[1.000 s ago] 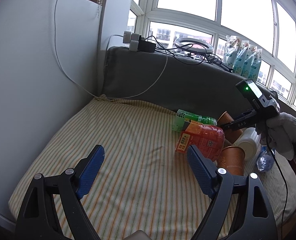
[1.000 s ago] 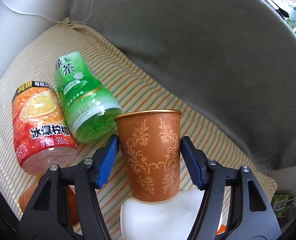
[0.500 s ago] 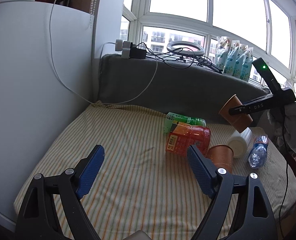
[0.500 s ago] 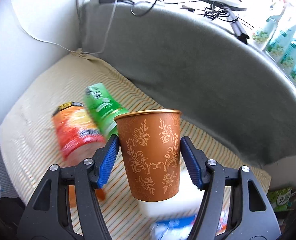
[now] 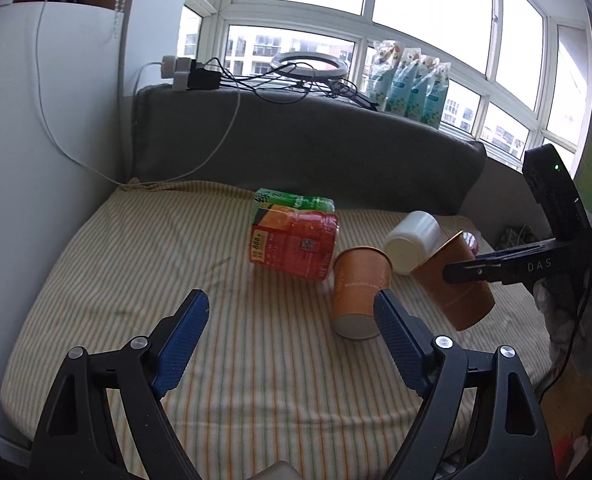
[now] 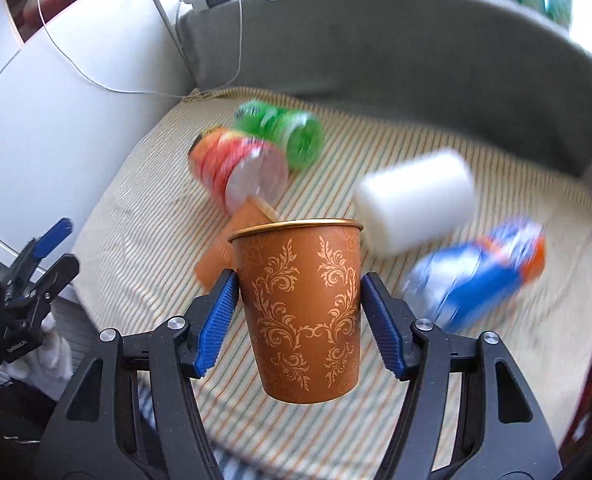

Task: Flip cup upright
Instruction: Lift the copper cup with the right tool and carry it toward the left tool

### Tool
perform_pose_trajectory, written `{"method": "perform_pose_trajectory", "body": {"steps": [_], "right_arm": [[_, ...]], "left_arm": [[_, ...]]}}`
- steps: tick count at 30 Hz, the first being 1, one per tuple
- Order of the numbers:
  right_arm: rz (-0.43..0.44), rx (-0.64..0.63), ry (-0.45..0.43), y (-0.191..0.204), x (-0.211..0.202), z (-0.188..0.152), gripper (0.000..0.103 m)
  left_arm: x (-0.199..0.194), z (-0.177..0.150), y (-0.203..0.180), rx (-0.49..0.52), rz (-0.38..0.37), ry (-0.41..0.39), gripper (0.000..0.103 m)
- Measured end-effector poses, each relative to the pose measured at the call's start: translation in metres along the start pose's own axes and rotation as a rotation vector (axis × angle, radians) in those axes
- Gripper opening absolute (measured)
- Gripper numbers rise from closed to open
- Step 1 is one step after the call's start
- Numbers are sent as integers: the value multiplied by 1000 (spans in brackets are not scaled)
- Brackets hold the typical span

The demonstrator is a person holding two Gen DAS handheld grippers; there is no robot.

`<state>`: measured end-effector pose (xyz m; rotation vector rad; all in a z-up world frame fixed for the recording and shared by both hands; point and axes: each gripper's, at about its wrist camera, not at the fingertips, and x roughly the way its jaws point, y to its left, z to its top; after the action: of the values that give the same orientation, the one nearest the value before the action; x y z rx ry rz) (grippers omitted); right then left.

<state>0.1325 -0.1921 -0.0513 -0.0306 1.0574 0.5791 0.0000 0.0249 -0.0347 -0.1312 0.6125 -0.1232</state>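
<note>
At the far left a white wall (image 5: 28, 128) with a thin white cable (image 5: 52, 136) bordered the striped yellow-and-white cushion (image 5: 144, 264), backed by a grey padded backrest (image 5: 303, 140). The left gripper (image 5: 288, 344) hung low over the cushion's near edge, its blue-padded fingers (image 5: 182, 334) spread wide apart with nothing between them.

Toward the middle of the cushion lay a green plastic bottle (image 5: 296, 202) on its side, and just in front of it, touching, a red-and-orange labelled plastic bottle (image 5: 294, 246), also on its side. Right of these a plain orange paper cup (image 5: 357, 292) lay tipped over, its white base toward the camera. A white plastic cylindrical container (image 5: 411, 240) lay on its side just behind it.

Further right, the right gripper (image 6: 297, 312) was clamped on the brown paper cup with gold scroll pattern (image 6: 301, 312), its blue fingers (image 6: 216, 320) pressed against both sides of the wall. The cup was held off the cushion; from the left wrist view it tilted, rim up toward the backrest. In the right wrist view a blurred blue-labelled clear plastic bottle (image 6: 479, 272) lay on the cushion at the far right.
</note>
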Motion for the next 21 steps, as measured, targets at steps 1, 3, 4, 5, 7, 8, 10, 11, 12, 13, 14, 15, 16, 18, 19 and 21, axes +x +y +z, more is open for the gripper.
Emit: {"method": "perform_pose_trajectory", "body": {"steps": [1,3,4,5,7,8,10,11,12,13,14,15,16,18,19,21], "right_arm": [[14,20,10,-1,3,-8,66],[31,45,25,-1,7,-19,66],[39,58,32,-1,10,-26,66],[48,69,37,-1,11,-30,66],[64,95,46,-2,14,-39,66],[70,108,50,-3,15,-41,66],[84,138,64,-4,18,-49,66],[91,150,69,-4,19,-50,66],[96,158,72,-4,21,-52,66],[100,162,74,-3,22,-54,66],[102,169,75,-3,23,-55,66],[103,178,77,-4,24,-56,66],[107,190,79,-5,25,-57,66],[112,205,83,-6,26,-59,66],[110,209,84,-7,26,-59,67],[116,212,87,-9,27,-61,68]], "left_arm": [[1,-1,-3,5,-9,9,85],[3,-4,-10,20,-29,32,85],[4,-5,-13,25,-38,42,85],[5,-7,-15,25,-47,52,85],[7,-10,-19,18,-73,78,85],[9,-11,-21,12,-89,92,85],[13,-13,-23,5,-113,117,85],[15,-14,-26,6,-121,128,85],[16,-14,-28,8,-127,136,85],[17,-15,-30,10,-132,143,85],[18,-16,-32,14,-136,150,85],[19,-17,-34,17,-140,156,85],[19,-17,-37,22,-143,162,85],[20,-17,-41,30,-144,168,85],[20,-17,-43,33,-145,171,85],[21,-17,-46,38,-145,176,85]]}}
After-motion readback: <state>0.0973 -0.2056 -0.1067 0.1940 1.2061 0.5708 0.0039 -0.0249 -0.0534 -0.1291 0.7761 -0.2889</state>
